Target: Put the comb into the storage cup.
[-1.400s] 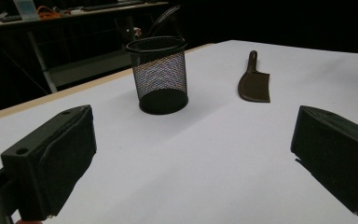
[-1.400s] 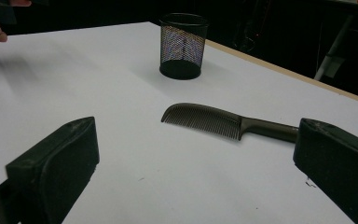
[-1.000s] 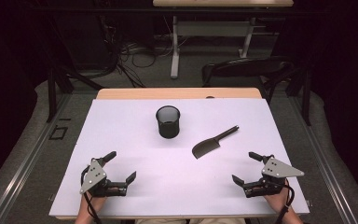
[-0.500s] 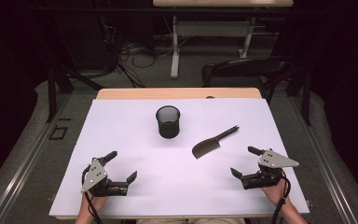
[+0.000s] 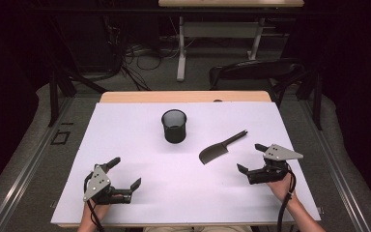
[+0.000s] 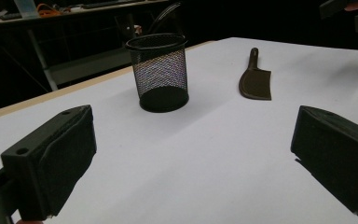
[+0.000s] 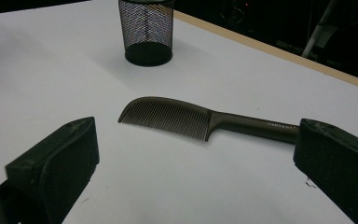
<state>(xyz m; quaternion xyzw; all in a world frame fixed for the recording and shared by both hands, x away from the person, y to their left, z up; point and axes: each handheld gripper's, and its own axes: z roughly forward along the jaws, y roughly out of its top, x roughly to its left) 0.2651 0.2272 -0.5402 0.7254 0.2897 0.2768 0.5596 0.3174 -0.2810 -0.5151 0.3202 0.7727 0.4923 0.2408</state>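
Observation:
A black mesh cup (image 5: 174, 126) (image 6: 159, 72) (image 7: 147, 30) stands upright near the middle of the white table (image 5: 125, 130). To its right a dark comb (image 5: 221, 148) (image 6: 255, 79) (image 7: 200, 121) lies flat, handle pointing to the far right. My right gripper (image 5: 251, 157) (image 7: 200, 168) hovers open just right of the comb, its jaws facing the teeth and handle. At the front left my left gripper (image 5: 124, 173) (image 6: 191, 158) is open with nothing between its jaws, aimed toward the cup.
The table's wooden far edge (image 5: 183, 96) shows beyond the white sheet. Behind the table are a dark chair (image 5: 256, 72), a desk frame (image 5: 181, 43) and floor cables (image 5: 135, 53). Bare white surface lies between the grippers.
My right gripper has moved forward and to the left, closer to the comb. The left gripper has hardly shifted. Cup and comb stay put.

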